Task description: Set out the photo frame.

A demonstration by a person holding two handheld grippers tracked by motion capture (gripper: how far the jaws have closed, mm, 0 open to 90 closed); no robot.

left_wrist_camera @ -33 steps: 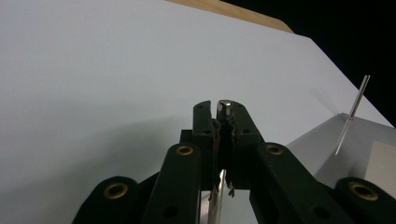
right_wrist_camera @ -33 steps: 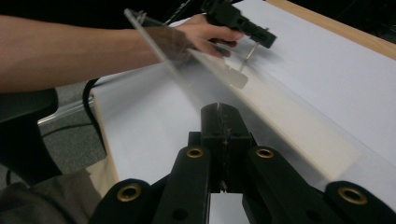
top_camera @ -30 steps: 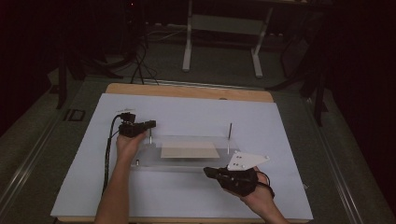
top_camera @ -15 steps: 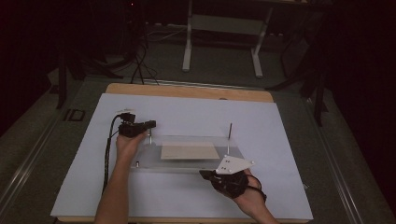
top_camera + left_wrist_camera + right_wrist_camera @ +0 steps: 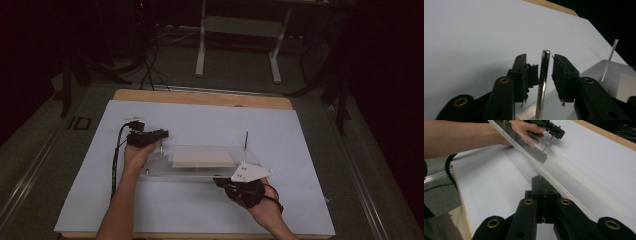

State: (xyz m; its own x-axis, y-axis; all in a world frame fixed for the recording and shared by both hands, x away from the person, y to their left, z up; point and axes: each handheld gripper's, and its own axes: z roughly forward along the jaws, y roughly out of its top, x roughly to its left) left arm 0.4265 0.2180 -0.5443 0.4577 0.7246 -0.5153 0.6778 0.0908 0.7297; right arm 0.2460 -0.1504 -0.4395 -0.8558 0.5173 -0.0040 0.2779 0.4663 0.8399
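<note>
I am holding my left gripper (image 5: 546, 72) around the upright metal pin (image 5: 542, 85) at the clear plate's (image 5: 200, 172) left end, its jaws having just been opening, pads apart from it; my right gripper (image 5: 543, 200) is staying shut at the plate's near edge on the bench (image 5: 310, 150).

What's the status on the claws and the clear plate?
Left claw just opened, pin between its jaws, untouched. Right claw shut at the clear plate's near edge; grip unclear. Nothing in the way.

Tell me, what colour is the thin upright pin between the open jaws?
Shiny silver metal pin, clearest in the left gripper view.
</note>
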